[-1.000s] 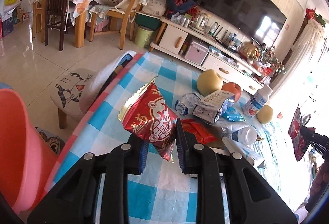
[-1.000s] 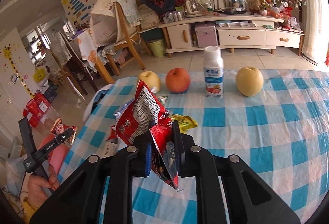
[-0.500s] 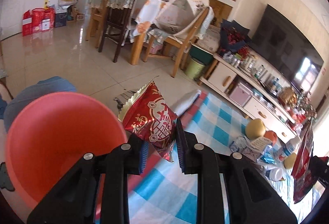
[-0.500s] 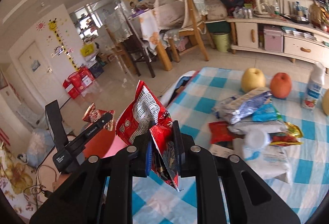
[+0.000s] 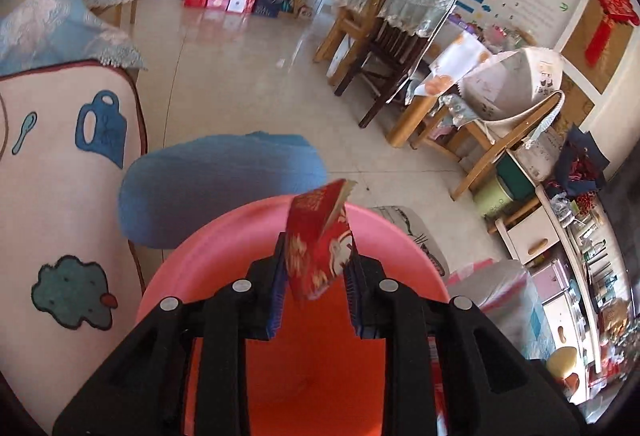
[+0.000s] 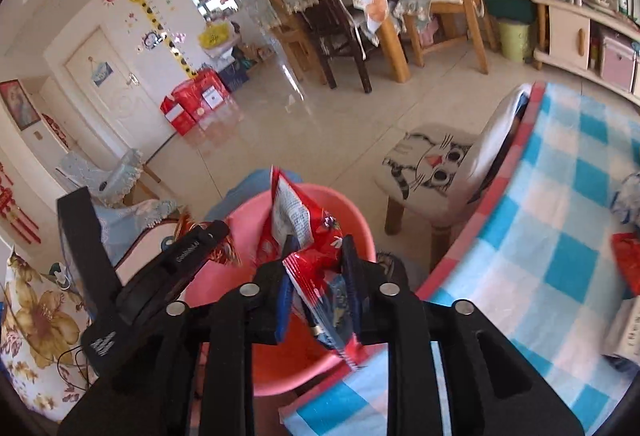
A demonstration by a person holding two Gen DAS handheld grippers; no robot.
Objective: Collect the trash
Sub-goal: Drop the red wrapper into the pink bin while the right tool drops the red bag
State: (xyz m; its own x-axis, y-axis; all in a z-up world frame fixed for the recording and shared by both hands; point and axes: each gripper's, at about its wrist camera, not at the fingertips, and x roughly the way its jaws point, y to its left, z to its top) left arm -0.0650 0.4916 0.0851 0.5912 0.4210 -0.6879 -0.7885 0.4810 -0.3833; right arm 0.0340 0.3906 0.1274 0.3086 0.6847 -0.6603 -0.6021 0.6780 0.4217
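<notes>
Wrappers over the basin (image 5: 224, 252): left gripper (image 5: 316, 288) has jaws apart, its red packet (image 5: 320, 236) loose between them and looks to be dropping in. Right gripper (image 6: 316, 288) has jaws partly apart with a crumpled wrapper (image 6: 316, 256) between them (grip or release, can't tell), and sits near the basin's table-side rim. Risks: light foil flutters and lands on the floor or the tablecloth (image 6: 560, 236); the wrapper snags on a pad; the two grippers clash, being close together over one small opening.
</notes>
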